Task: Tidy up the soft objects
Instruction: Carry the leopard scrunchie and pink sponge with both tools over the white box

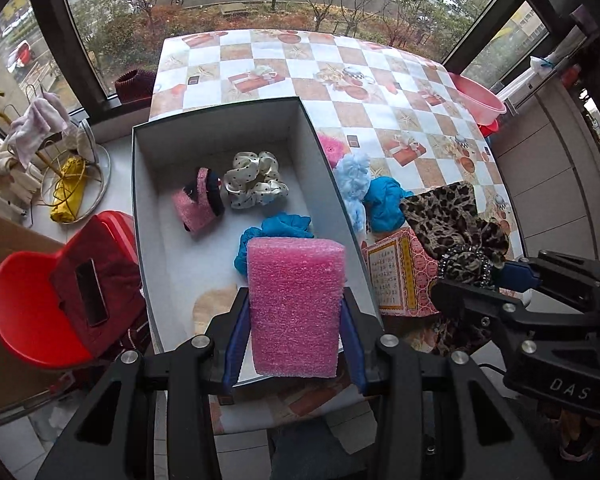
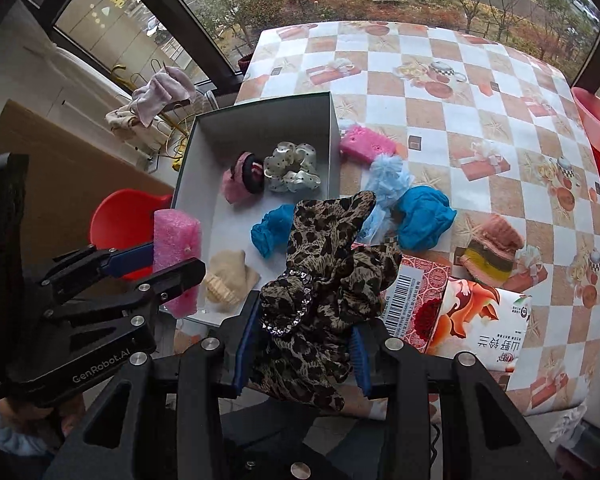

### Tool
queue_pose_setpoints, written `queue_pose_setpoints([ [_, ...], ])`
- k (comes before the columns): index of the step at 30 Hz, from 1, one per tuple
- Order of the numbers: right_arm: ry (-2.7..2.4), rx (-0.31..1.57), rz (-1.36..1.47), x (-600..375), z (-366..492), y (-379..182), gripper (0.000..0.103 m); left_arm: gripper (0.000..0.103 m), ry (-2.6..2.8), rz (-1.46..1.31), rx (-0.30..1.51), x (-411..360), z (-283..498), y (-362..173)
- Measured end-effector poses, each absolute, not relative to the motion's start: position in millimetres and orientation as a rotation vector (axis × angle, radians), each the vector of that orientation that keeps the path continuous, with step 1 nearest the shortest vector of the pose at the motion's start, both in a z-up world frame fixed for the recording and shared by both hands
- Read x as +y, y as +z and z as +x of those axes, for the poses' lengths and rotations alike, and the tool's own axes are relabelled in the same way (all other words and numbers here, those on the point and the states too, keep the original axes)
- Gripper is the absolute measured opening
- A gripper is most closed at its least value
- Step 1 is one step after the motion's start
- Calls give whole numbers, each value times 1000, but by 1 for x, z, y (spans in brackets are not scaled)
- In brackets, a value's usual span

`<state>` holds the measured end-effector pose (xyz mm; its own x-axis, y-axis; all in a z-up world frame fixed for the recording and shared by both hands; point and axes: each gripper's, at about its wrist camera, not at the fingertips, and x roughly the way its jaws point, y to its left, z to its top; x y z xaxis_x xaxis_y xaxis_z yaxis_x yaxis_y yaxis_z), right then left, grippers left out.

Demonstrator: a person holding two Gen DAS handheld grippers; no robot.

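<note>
My left gripper (image 1: 296,320) is shut on a pink foam block (image 1: 296,304) and holds it over the near end of the open white box (image 1: 140,208). The block also shows in the right wrist view (image 2: 176,252). My right gripper (image 2: 304,348) is shut on a leopard-print scrunchie (image 2: 328,264), held just right of the box above a red packet (image 2: 416,300). Inside the box lie a pink hair band (image 1: 198,204), a dotted cream scrunchie (image 1: 256,180), a blue scrunchie (image 1: 276,228) and a beige clip (image 2: 228,276).
On the checked tablecloth (image 2: 460,120) right of the box lie a pink foam piece (image 2: 366,142), a light blue scrunchie (image 2: 390,184), a blue scrunchie (image 2: 426,216), a striped knit piece (image 2: 492,252) and a snack bag (image 2: 480,320). A red chair (image 1: 32,300) stands left.
</note>
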<state>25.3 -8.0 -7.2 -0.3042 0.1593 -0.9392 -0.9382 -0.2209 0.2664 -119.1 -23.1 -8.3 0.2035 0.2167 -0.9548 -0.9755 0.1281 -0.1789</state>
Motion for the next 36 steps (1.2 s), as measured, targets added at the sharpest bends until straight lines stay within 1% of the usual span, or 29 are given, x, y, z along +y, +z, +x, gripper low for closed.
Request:
queue_pose_setpoints([
  [13,1663,1169,-1114,-22,10,-14,41,45,1075,-1067,946,-30,-125,-17],
  [20,1667,1196,-1124,-27,4,-19,41,45,1120,-1135,904,-32,-147,-23],
  [27,1654,1237,-1167,-24,-2,-30,41,45,1140,-1194,897,-34,-160,-36],
  [36,1685,1226,-1221,-12,-19,-35,41,45,1177,-1225,899,-34,-173,-43],
])
